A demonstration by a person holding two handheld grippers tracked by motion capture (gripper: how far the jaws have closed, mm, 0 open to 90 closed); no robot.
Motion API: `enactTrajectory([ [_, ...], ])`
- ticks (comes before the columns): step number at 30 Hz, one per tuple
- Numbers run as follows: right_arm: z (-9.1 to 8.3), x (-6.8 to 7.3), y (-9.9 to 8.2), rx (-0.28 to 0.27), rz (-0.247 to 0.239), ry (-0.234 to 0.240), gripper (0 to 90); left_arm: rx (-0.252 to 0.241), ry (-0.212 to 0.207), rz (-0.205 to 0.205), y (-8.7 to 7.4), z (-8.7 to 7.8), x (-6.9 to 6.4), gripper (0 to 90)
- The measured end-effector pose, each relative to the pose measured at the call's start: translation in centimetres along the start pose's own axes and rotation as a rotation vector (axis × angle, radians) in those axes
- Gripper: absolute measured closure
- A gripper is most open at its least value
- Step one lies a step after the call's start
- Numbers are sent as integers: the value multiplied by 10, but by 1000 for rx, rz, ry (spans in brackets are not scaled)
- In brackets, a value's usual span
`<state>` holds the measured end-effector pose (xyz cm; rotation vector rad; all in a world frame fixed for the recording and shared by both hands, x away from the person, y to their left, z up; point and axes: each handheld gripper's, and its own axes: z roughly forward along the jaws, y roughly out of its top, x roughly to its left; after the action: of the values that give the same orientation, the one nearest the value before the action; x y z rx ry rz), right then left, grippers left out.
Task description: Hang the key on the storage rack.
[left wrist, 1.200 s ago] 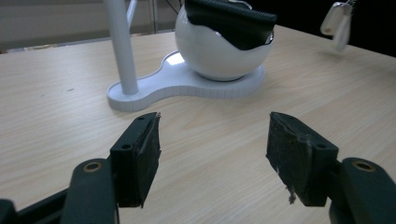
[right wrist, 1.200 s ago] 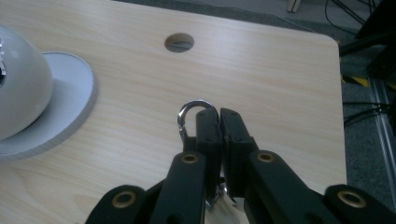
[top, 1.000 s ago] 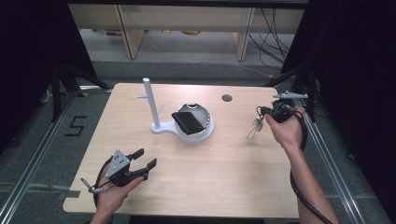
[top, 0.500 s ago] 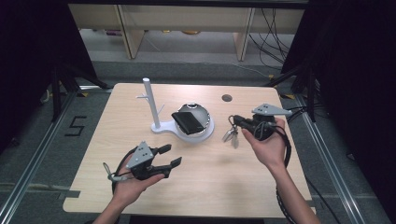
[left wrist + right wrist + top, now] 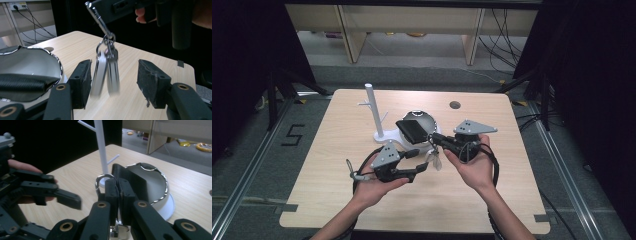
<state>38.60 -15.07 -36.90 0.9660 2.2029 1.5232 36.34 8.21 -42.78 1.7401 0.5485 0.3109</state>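
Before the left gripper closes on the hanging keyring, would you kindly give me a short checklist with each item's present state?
1. Right gripper shut on the metal keyring clasp: ok.
2. Silver key tags hang between the left gripper's pads: ok.
3. Left jaws, which have just been closing, press the tags: not ok, gaps remain.
4. Tags hang steady: cannot tell, they look blurred.
5. Tags clear of the wooden table: ok.

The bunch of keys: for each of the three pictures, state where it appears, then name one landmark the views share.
High view: the bunch of keys hangs mid-table between the two grippers.
Left gripper view: centre, dangling between the open black jaws.
Right gripper view: its metal ring pokes up beside the shut jaws, centre.
Shared landmark: the white dish.
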Motion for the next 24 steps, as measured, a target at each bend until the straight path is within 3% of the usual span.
enactTrajectory([
  [3, 3, 2, 0, -8, -35, -3, 881, -7, -15, -13, 4, 6, 0, 456],
  [5, 4, 6, 0, 11, -4, 11, 881, -17, -15, -24, 6, 9, 1, 474],
  [7, 6, 8, -1, 10, -14, 15, 881, -20, -9, -27, 7, 10, 3, 492],
  [10, 8, 12, -1, -3, -19, 41, 881, -28, -7, -48, 8, 10, 6, 562],
  [14, 9, 13, -1, -8, -44, 39, 881, -32, -29, -64, 8, 10, 7, 635],
  [16, 8, 17, -1, 4, -2, 46, 881, -35, -35, -72, 8, 10, 8, 668],
  [18, 10, 18, -2, -8, -23, 55, 881, -36, -31, -78, 8, 10, 9, 707],
  [24, 11, 20, -2, -14, -38, 64, 880, -35, -19, -63, 9, 9, 8, 744],
])
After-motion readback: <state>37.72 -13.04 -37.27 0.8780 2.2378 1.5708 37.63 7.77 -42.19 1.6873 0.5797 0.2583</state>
